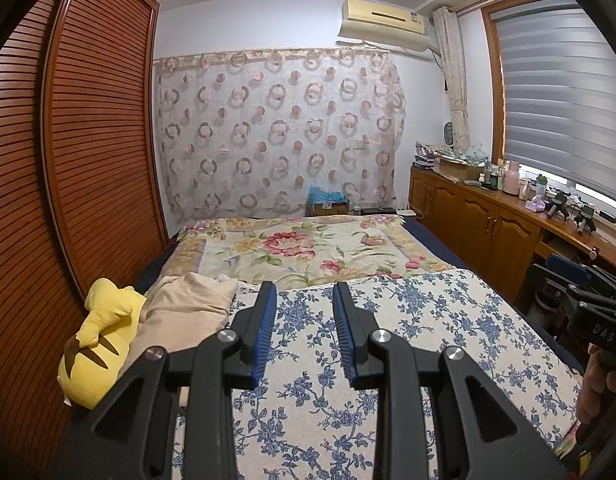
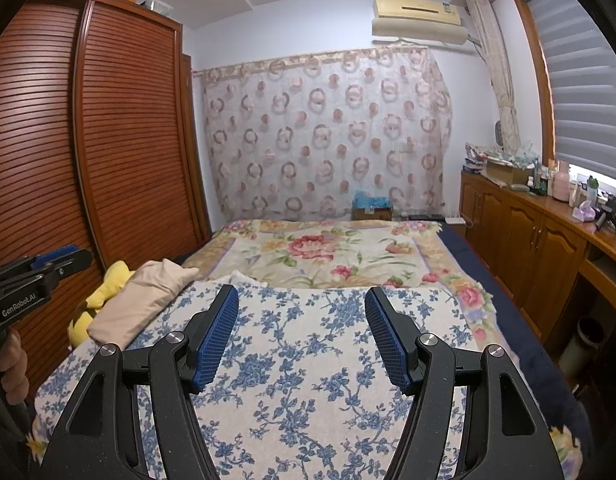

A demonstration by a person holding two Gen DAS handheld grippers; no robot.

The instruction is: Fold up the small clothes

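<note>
Left gripper (image 1: 304,292): you are holding it over the near end of the bed, jaws standing a little apart with nothing between the blue pads.
Right gripper (image 2: 302,296): you are holding it beside the left one, jaws spread wide and gripping nothing; only the cloth below is showing through the gap.
Your hands: your right hand (image 1: 603,384) is showing at the right edge of the left wrist view, wrapping its handle; your left hand (image 2: 10,364) is showing at the left edge of the right wrist view.
Blue-flowered cloth (image 1: 407,340): it is lying flat across the near part of the bed, under both grippers, not touched by either.
Beige garment (image 1: 184,312): this small piece of clothing is lying crumpled at the left edge of the blue-flowered cloth, ahead and to the left of your left gripper, apart from both tools.
Yellow plush toy (image 1: 96,344): it is sitting just left of the beige garment, touching it, next to the wardrobe (image 1: 88,160).
Flowered blanket (image 1: 308,248): it is covering the bed beyond the blue-flowered cloth.
Patterned curtain (image 1: 276,128): it is hanging on the far wall behind the bed.
Wooden cabinets (image 1: 475,216): they are running along the right side under the window, their top crowded with small items.
</note>
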